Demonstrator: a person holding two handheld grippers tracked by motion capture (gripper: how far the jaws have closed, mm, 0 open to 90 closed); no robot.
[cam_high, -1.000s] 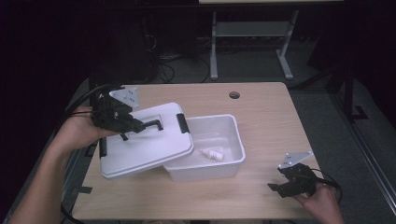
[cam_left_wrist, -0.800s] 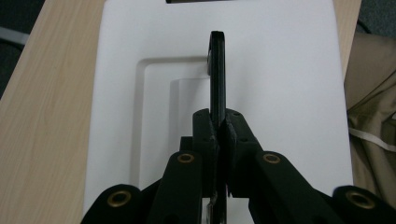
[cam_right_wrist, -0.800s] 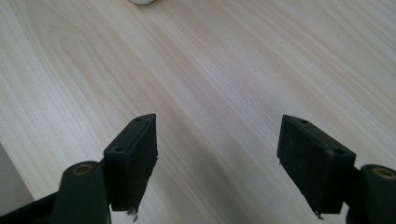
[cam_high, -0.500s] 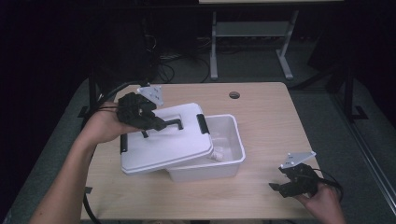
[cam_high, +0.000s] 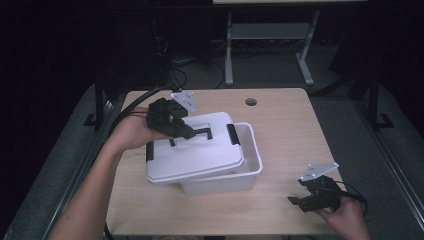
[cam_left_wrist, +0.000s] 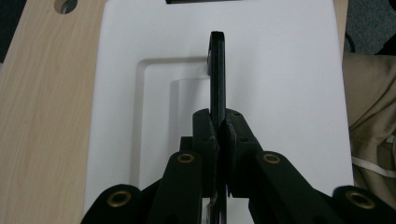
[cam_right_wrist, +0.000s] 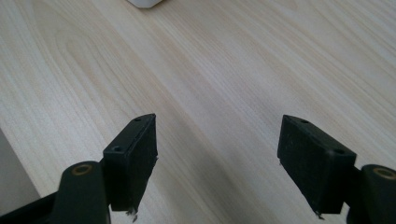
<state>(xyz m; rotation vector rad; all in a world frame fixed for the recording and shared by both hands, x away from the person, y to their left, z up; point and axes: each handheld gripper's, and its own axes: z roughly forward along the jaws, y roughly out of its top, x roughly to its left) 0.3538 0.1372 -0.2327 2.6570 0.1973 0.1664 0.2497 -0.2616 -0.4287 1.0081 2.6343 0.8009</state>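
Observation:
A white plastic bin (cam_high: 252, 167) stands in the middle of the wooden table (cam_high: 280, 120). Over most of it lies its white lid (cam_high: 195, 152), tilted, with black clips at both ends. My left gripper (cam_high: 189, 133) is shut on the lid's black handle (cam_left_wrist: 217, 70), which stands upright between the pads in the left gripper view, above the lid (cam_left_wrist: 280, 84). My right gripper (cam_high: 298, 202) rests low at the table's front right, open with nothing between its fingers, and only bare wood lies under it in the right gripper view (cam_right_wrist: 217, 140).
A round cable hole (cam_high: 251, 101) sits near the table's far edge. The bin's right end is uncovered. A corner of the bin (cam_right_wrist: 147, 3) shows at the top of the right gripper view. Dark floor and a metal stand lie beyond the table.
My left gripper has carried the lid to the right, from beside the bin to over most of it. The right gripper has stayed where it was.

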